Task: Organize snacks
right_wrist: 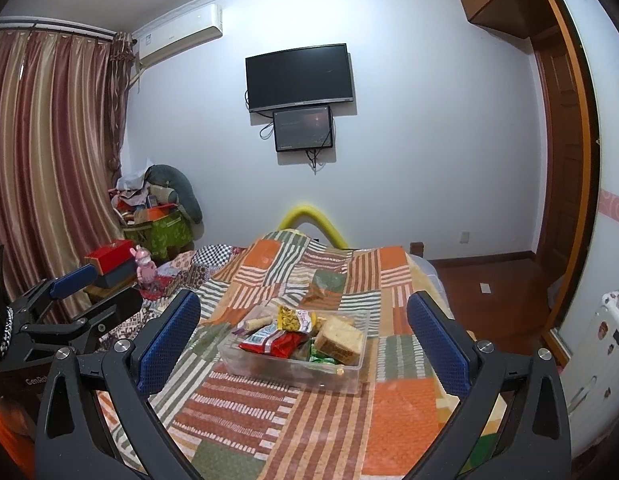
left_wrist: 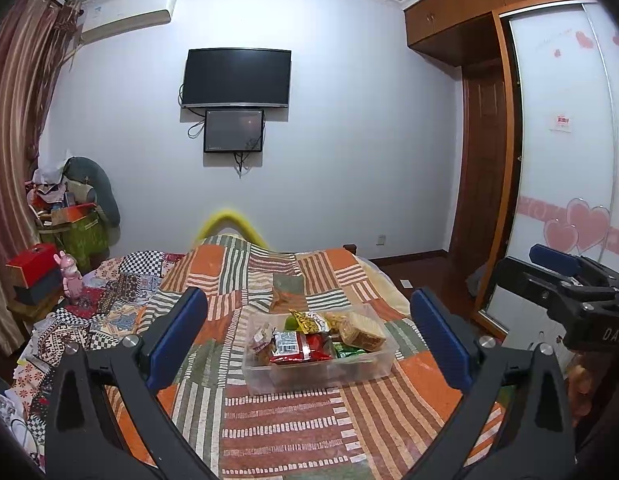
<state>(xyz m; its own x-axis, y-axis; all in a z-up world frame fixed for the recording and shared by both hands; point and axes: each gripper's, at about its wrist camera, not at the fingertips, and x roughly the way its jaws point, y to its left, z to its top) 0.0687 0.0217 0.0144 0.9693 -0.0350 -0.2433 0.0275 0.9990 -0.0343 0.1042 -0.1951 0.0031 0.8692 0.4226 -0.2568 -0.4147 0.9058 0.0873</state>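
Note:
A clear plastic box (left_wrist: 265, 376) (right_wrist: 269, 370) sits on the patchwork bed cover, filled with several snacks: a red packet (left_wrist: 309, 350) (right_wrist: 275, 344), a yellow packet (left_wrist: 309, 322) (right_wrist: 291, 317), a tan wafer pack (left_wrist: 363, 330) (right_wrist: 339, 338) and green packets (left_wrist: 347, 350). One snack packet (left_wrist: 283, 298) (right_wrist: 319, 292) lies loose on the cover behind the box. My left gripper (left_wrist: 309, 332) is open and empty, above the cover in front of the box. My right gripper (right_wrist: 303, 332) is open and empty, also in front of the box.
The bed cover (left_wrist: 285, 432) (right_wrist: 277, 412) spreads all around the box. A pink toy (left_wrist: 71, 280) (right_wrist: 144, 266) and red box (left_wrist: 31, 264) stand at the left. A wardrobe (left_wrist: 557, 160) and wooden floor (right_wrist: 489, 292) are at the right. A TV (left_wrist: 236, 78) hangs on the far wall.

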